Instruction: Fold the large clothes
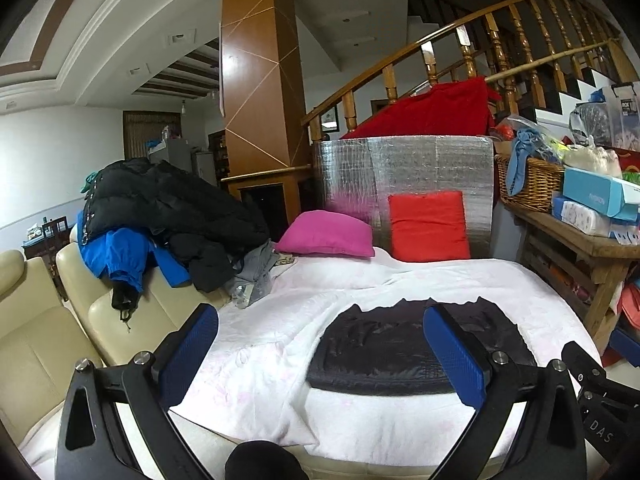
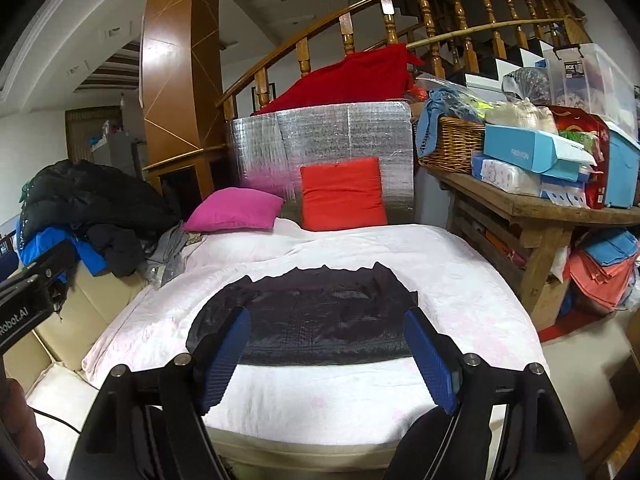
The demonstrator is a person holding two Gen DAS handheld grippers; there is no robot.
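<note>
A black garment (image 1: 400, 344) lies folded flat in a rectangle on the white-pink blanket (image 1: 280, 340) of the bed; it also shows in the right wrist view (image 2: 320, 316). My left gripper (image 1: 324, 352) is open and empty, held above the bed's near edge, left of the garment's middle. My right gripper (image 2: 328, 356) is open and empty, hovering over the garment's near edge. The right gripper's body shows at the left wrist view's right edge (image 1: 600, 384). The left gripper's body shows at the right wrist view's left edge (image 2: 24, 300).
A pile of black and blue jackets (image 1: 160, 216) lies on cream sofa seats (image 1: 48, 320) to the left. A pink cushion (image 1: 328, 236) and a red cushion (image 1: 428, 228) lean on a silver foil board (image 1: 400, 168). A cluttered wooden table (image 2: 532, 208) stands to the right.
</note>
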